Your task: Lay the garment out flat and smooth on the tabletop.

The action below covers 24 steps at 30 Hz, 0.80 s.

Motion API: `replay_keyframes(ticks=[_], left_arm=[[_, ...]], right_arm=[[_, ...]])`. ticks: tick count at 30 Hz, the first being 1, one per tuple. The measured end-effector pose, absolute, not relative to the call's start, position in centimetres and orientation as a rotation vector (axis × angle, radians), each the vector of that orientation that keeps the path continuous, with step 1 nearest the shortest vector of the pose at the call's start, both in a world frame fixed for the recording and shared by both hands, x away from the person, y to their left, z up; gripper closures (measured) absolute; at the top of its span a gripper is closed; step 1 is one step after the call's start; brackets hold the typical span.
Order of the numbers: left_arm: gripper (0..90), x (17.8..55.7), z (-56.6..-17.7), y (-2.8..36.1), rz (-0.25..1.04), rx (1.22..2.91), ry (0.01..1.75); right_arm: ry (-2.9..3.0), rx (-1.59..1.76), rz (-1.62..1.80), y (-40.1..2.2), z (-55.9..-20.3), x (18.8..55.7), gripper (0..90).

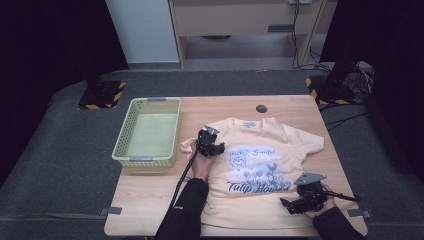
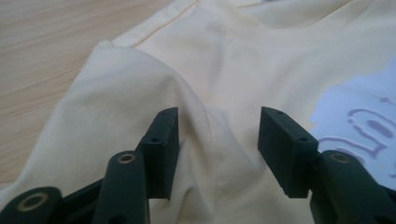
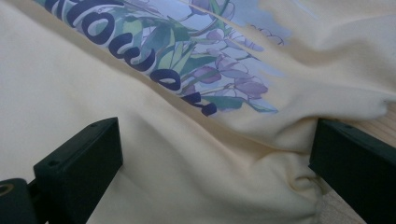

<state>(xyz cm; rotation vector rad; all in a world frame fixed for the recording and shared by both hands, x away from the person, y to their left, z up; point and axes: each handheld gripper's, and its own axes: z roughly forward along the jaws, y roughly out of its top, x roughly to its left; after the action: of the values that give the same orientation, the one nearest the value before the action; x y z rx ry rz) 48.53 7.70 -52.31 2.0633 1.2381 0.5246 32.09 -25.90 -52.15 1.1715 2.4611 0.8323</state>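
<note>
Both claws gape, gripping nothing: left claw [image 1: 209, 140] over the sleeve seam, right claw [image 1: 303, 196] at the hem of the shirt [image 1: 265, 165] spread mid-bench [image 1: 150, 187]. Shallow bites could slip, or bunch both layers.

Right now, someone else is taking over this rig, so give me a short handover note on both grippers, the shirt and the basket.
Left gripper: open, fingers astride the fabric at the yellow T-shirt's left sleeve seam, nothing clamped.
Right gripper: open, at the shirt's lower right hem, fingers either side of a bunched edge.
The shirt lies print up, mostly flat on the wooden table. The green basket sits at the table's left edge with nothing in it.
Done: no fold or grasp visible. Left: probably grip, fold and move to the basket.
</note>
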Motion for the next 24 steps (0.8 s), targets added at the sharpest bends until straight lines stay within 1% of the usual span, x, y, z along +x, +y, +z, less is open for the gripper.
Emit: replay_keyframes(ticks=[2,6,9,16,19,24], left_arm=[[42.5,48.8,-52.8,7.8,0.526,2.08,1.242],[42.7,48.9,-53.0,8.2,0.594,2.07,1.242],[37.8,49.3,-53.1,9.0,0.611,2.042,1.29],[35.3,50.1,-53.2,10.3,0.666,2.009,1.341],[33.9,50.3,-53.3,10.6,0.646,1.998,1.356],[34.2,50.0,-52.6,10.4,0.619,2.028,1.375]], right_arm=[[2.461,1.17,0.824,-25.8,-52.3,32.2,2.8],[2.467,1.161,0.812,-25.6,-52.5,32.3,2.9],[2.469,1.164,0.824,-25.6,-52.7,32.6,2.1],[2.474,1.153,0.839,-25.6,-52.8,33.3,0.8],[2.477,1.151,0.835,-25.7,-52.8,33.3,0.8],[2.487,1.155,0.818,-25.7,-52.5,33.3,1.7]])
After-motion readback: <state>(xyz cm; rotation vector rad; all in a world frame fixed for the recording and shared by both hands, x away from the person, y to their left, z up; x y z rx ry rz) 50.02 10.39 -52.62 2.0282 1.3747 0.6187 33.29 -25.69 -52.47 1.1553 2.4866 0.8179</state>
